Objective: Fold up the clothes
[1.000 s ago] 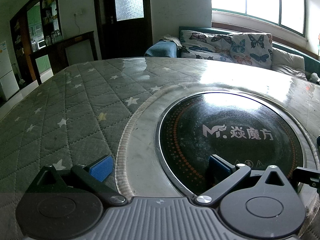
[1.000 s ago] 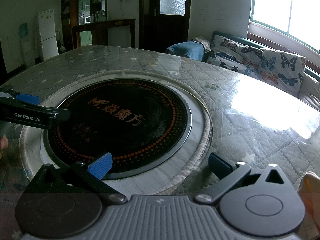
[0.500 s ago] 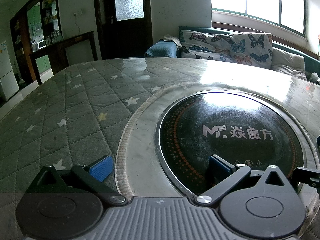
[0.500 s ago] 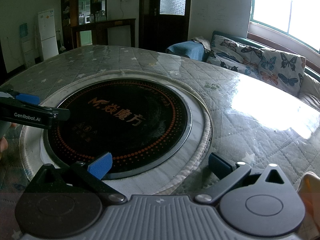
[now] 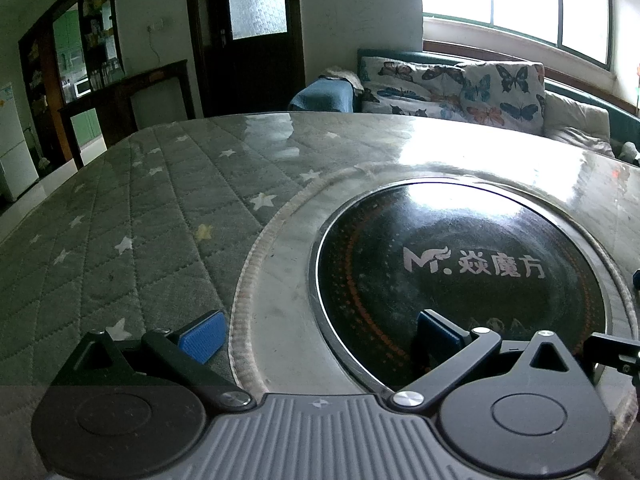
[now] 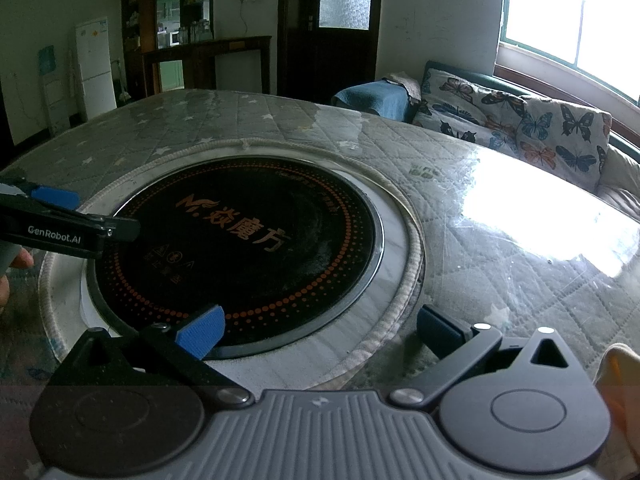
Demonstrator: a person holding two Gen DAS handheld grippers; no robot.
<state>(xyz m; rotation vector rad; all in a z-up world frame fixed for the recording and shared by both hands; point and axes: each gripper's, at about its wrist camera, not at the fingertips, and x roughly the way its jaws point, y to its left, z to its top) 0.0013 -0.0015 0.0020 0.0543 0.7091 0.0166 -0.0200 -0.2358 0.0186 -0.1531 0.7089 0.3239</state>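
Low over a quilted round table [image 5: 160, 208], left gripper [image 5: 320, 332] and right gripper [image 6: 320, 330] both gape empty, black cooktop [image 6: 248, 248] at twelve o'clock

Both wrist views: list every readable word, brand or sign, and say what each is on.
"M. 焱魔方": on the round black cooktop set into the table.
"GenRobot.AI": on the side of the left gripper, seen from the right wrist.
Warning triangles and small print below the logo: too small to read.
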